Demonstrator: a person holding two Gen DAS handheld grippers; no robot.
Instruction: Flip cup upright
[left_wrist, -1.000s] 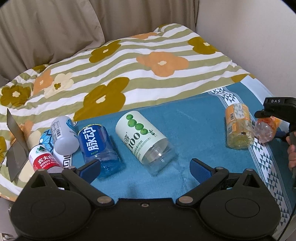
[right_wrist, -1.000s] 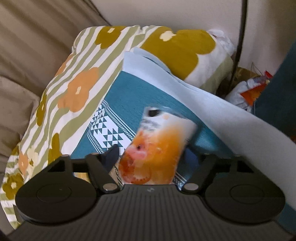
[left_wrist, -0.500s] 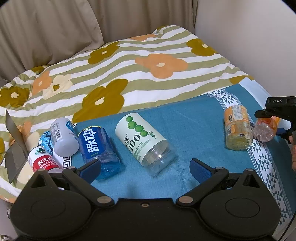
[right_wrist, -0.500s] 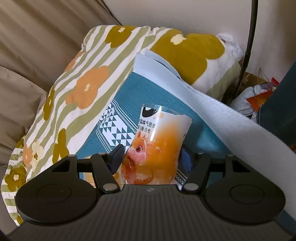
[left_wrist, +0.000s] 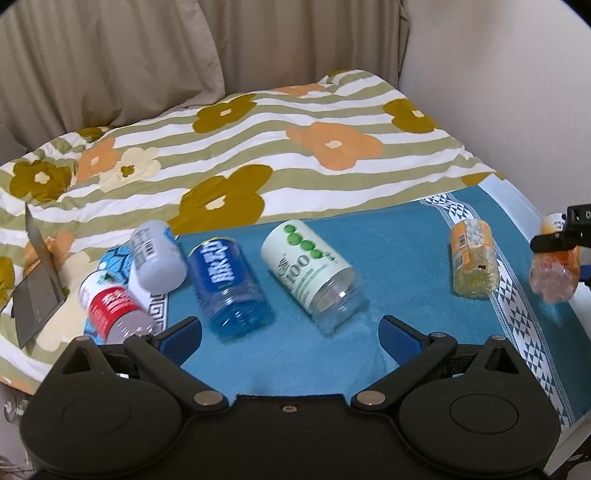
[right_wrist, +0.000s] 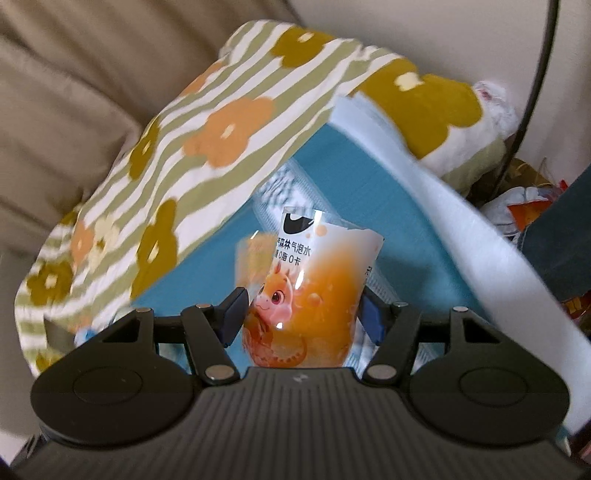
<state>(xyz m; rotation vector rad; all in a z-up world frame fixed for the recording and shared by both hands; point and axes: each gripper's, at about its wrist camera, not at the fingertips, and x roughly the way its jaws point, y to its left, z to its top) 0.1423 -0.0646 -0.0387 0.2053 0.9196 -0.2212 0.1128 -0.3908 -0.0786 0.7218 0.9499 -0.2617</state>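
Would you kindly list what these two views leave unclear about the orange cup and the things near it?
- Orange cup: its base, right wrist view, hidden by the right gripper.
- Same cup, left wrist view: cut by the frame edge.
- Red-label bottle: lower end hidden behind the left gripper.
- Blue bottle: label blurred.

Six cups: orange-dragon, yellow, green-dot, blue, grey, red, latter possibly bottles.

Bare teal towel lay open between the green-dotted white bottle and the yellow-labelled bottle, wide enough for a gripper. To the left, the blue bottle, grey bottle and red-labelled bottle crowded together, blocking passage.
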